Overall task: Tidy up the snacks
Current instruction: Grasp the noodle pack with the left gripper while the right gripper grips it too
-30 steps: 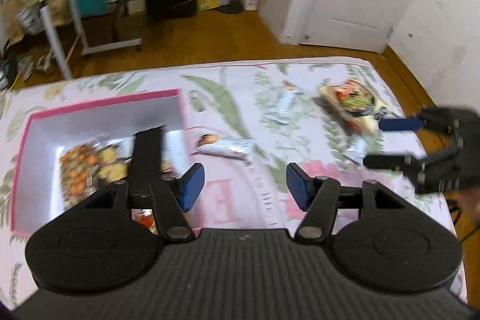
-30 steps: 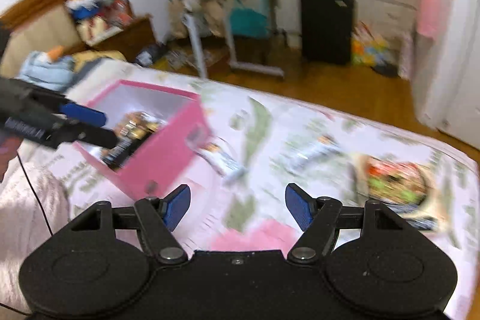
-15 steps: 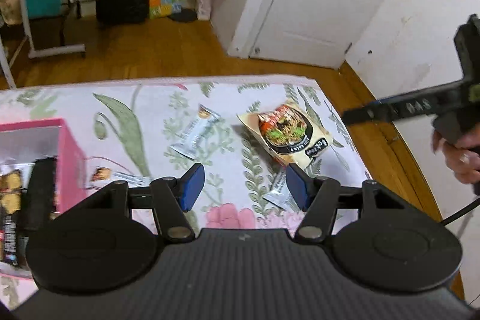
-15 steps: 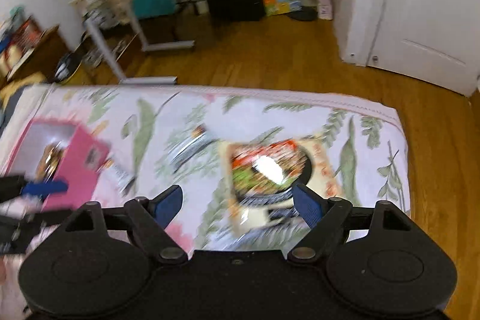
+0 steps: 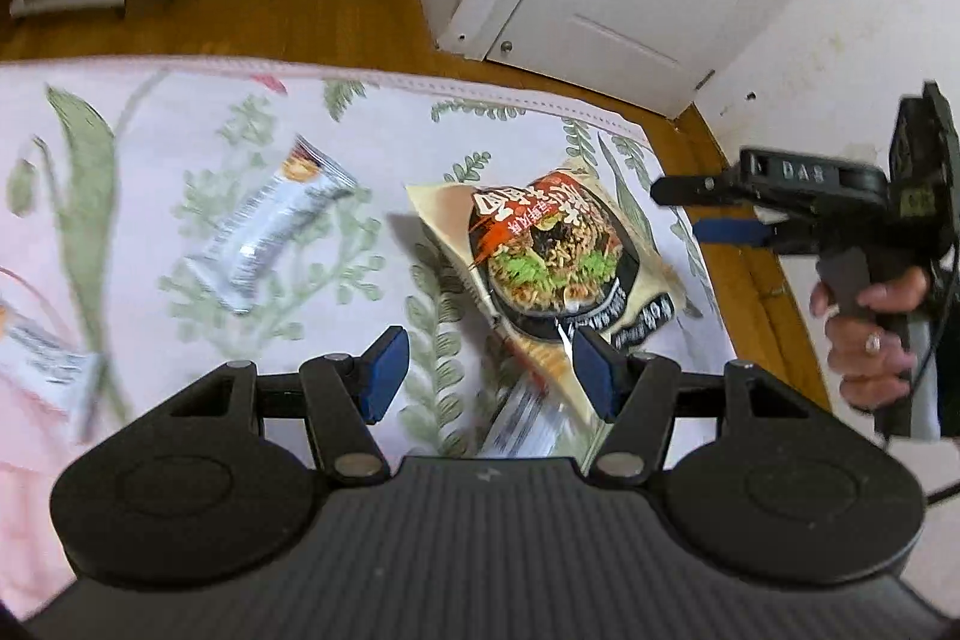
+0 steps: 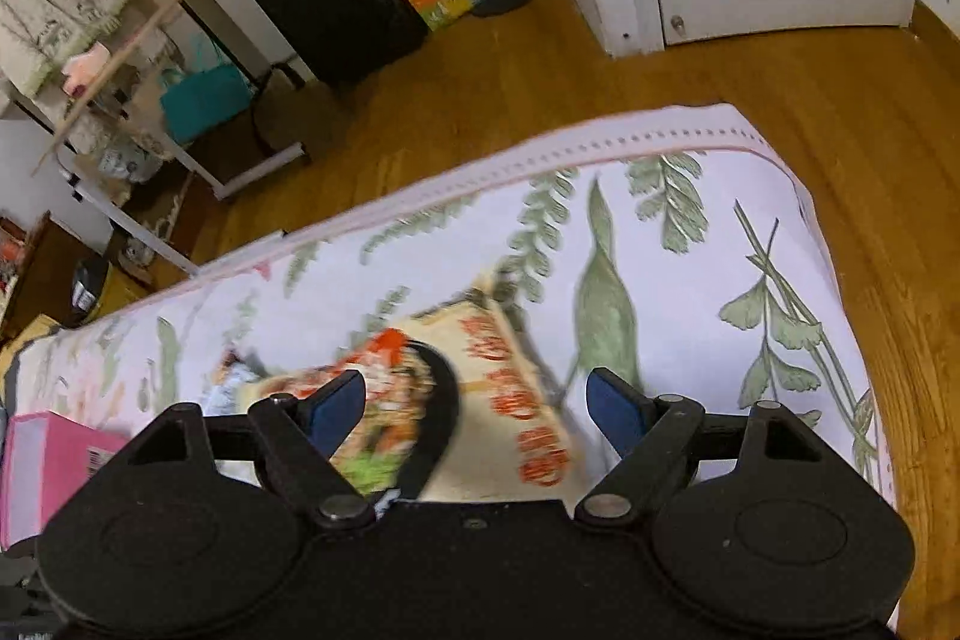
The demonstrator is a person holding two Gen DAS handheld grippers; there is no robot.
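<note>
The left gripper [image 5: 491,370] stands partly open and empty above the lower corner of the noodle packet [image 5: 549,250], which lies at centre frame on the floral bedspread [image 5: 150,130], its long axis running from upper left to lower right. The right gripper [image 6: 477,409] gapes wide, holding nothing, over the same packet. A silver snack bar [image 5: 267,232] lies left of the packet, slanting up to the right.

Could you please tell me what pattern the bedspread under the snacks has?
The bedspread is white with green leaf prints, clearest in the right wrist view.
</note>
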